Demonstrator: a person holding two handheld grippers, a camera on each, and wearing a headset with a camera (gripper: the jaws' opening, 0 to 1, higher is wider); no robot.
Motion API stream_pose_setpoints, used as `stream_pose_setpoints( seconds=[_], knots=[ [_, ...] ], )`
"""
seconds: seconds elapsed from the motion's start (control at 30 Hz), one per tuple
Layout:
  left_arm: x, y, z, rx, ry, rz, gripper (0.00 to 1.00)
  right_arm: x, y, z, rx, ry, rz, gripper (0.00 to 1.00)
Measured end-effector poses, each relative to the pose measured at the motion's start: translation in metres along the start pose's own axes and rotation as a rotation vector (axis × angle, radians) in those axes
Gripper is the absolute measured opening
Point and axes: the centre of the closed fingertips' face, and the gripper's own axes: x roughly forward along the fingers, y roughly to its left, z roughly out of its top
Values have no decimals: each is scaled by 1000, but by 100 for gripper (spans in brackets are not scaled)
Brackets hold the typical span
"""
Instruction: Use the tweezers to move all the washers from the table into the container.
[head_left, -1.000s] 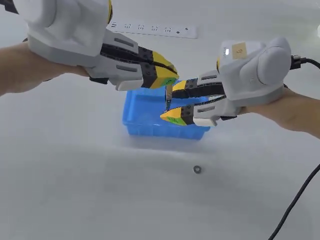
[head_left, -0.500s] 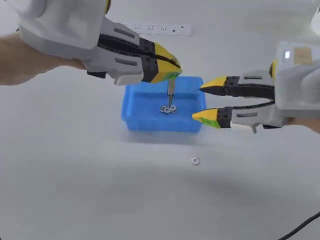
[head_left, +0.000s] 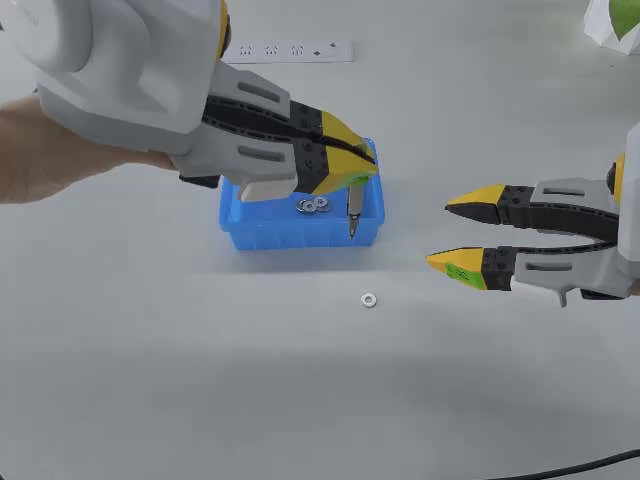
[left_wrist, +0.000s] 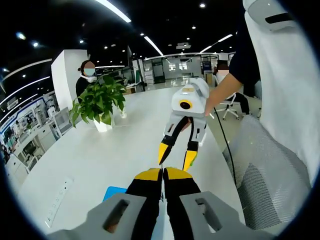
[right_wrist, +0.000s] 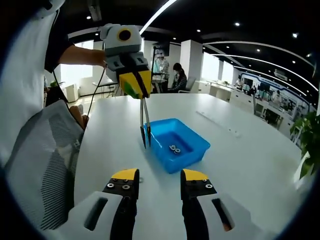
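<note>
One washer lies on bare table, just beside container edge.

Washers lie in the container, 1 washer on the table before it, a power strip behind.

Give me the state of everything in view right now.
Container: upright, open-topped, a few washers inside.
Loose washer: flat on the table, outside the container.
Tweezers: hanging tips down by the container's edge.
Left gripper: shut on the tweezers.
Right gripper: open, holding nothing.
</note>
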Motion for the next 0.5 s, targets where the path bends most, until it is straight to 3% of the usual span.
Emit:
stream_pose_setpoints(
  seconds=[0.17,0.37,0.4,0.5],
  knots=[
    [10,-16,-11,-22,9,-19,5,-4,4,-3,3,-3,-13,34],
    [9,-18,-17,-59,7,-15,5,-9,11,-15,27,8,-10,34],
    [16,-29,-15,-59,10,-15,5,-9,12,-18,29,15,-9,33],
    [21,-36,-19,-52,11,-4,5,-10,15,-25,36,28,-6,33]
  ],
)
